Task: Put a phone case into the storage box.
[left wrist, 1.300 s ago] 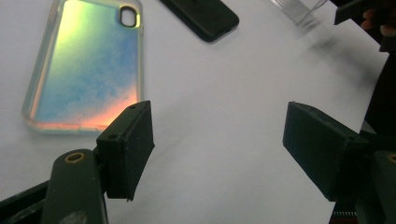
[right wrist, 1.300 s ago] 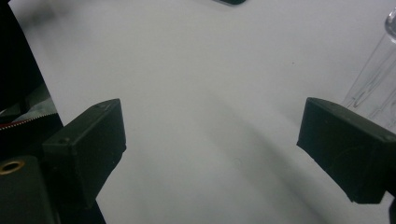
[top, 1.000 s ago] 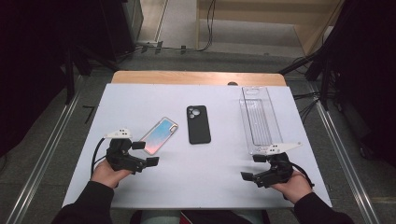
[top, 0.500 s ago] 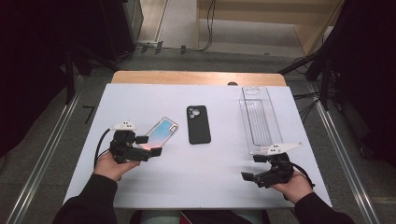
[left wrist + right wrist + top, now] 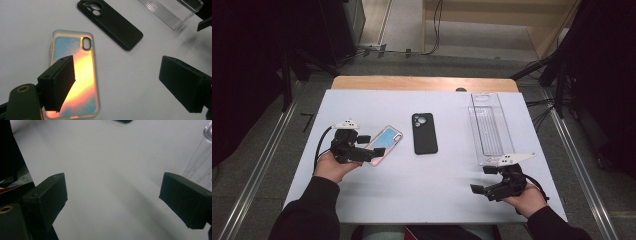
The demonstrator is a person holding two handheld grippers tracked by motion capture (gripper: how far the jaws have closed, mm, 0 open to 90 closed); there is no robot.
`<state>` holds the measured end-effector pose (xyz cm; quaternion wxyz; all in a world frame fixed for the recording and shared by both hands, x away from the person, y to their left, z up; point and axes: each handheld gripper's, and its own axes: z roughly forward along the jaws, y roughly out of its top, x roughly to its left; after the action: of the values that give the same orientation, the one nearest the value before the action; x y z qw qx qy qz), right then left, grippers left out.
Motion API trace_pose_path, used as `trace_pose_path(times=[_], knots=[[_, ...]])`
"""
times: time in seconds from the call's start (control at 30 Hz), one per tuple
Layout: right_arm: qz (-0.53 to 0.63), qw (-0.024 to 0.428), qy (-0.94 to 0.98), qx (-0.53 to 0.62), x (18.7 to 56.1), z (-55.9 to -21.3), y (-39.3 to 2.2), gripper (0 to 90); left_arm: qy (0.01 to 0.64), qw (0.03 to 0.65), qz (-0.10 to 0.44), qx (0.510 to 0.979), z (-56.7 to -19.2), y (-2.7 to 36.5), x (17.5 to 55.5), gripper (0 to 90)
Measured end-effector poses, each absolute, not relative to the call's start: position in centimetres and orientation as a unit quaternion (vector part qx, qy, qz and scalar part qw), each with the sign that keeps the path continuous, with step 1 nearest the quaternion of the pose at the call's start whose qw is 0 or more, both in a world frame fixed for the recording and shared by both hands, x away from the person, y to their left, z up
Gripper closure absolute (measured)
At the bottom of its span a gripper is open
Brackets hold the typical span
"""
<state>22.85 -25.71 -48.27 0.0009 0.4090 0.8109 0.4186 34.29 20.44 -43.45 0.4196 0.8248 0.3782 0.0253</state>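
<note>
Item: iridescent phone case (image 5: pixel 75 77). Clear, rounded rim with a shimmering back panel, pale blue at the corners and flaring orange-yellow through the middle. One oblong camera cut-out with a dark metallic ring sits near a top corner. Lies flat on the white surface (image 5: pixel 377 200), left of centre, set at a slant in the high view (image 5: pixel 384 144). No brand, label or lettering can be read on it.

Left gripper (image 5: pixel 371 145): held in the left hand (image 5: pixel 332 167), jaws spread wide and holding nothing. In the left gripper view, one jaw hangs over the near part of the case, the other over bare surface to the case's side. Whether a jaw touches the case cannot be told.

Item: black phone case (image 5: pixel 424 133). Matt, dark, lying flat just beside the iridescent one, near the middle of the surface. Rounded-square camera block with several round openings (image 5: pixel 93 7). No writing legible.

Item: clear plastic tray (image 5: pixel 490 127). Long, narrow, ribbed floor, upright walls; lies lengthwise toward the right edge of the surface.

Right gripper (image 5: pixel 479 185): held in the right hand (image 5: pixel 527 199) at the near right corner, just in front of the tray's near end. Jaws parted wide over bare surface, holding nothing; well apart from both cases.
</note>
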Motion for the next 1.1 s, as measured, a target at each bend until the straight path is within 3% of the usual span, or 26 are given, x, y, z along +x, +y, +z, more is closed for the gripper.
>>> trace_pose_path(times=[0.5,0.57,0.6,0.77,0.87,1.1], knots=[[0.419,0.001,0.811,0.408,22.9,-48.3,-25.7,6.2,0.370,0.417,0.032,0.829,-43.6,19.5,37.2,12.7],[0.418,0.002,0.812,0.407,22.9,-48.3,-25.7,6.2,0.373,0.416,0.032,0.829,-43.6,19.4,37.4,0.4],[0.419,0.002,0.812,0.407,22.9,-48.3,-25.7,6.2,0.372,0.415,0.035,0.829,-43.7,19.3,37.6,0.0],[0.419,0.001,0.811,0.409,22.9,-48.3,-25.7,6.2,0.348,0.420,0.070,0.835,-44.0,19.2,37.7,0.0],[0.419,0.001,0.810,0.409,22.9,-48.3,-25.7,6.2,0.339,0.401,0.092,0.846,-44.2,18.9,37.6,5.7],[0.419,0.002,0.811,0.409,22.8,-48.3,-25.7,6.2,0.349,0.386,0.079,0.850,-45.0,18.5,37.7,5.8]])
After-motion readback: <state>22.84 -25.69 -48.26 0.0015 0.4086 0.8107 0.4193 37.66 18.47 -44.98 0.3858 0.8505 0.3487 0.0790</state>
